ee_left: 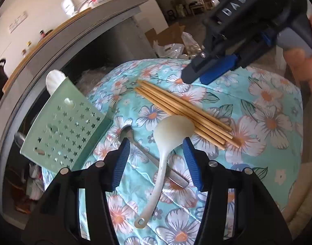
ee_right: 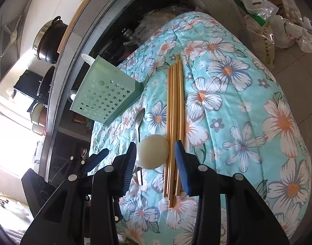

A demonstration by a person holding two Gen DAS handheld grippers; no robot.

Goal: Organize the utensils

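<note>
**Both grippers poised over the spread of utensils**

The left gripper point(ee_left: 156, 159) tips down toward the flowered turquoise quilted cloth point(ee_left: 258, 122), blue pads apart and clasping nothing; the slim handle of the pale cream plastic rice paddle point(ee_left: 168, 143) runs through the gap untouched on either side. Under that handle, crossing it, lies the long steel spoon point(ee_left: 135, 143), bowl toward the basket.

The right gripper point(ee_right: 154, 161) slants down too, jaws parted and empty. In its own view the paddle's round blade and the near ends of the bundle of bamboo chopsticks point(ee_right: 174, 122) sit between its pads, neither pressed. From the left camera, a hand point(ee_left: 305, 61) grips its handle, and its blue-tipped nose hangs above the far end of the chopsticks.

Relative to the paddle: the chopsticks lie just beside its blade, touching or tucked under its edge, angling away across the cloth. The mint-green plastic drainer basket with star-shaped holes point(ee_left: 64, 126) stands on the spoon's side, tilted at the cloth's edge. A white plastic piece point(ee_left: 53, 79) pokes out of its top; what else it holds, I can't tell.
</note>
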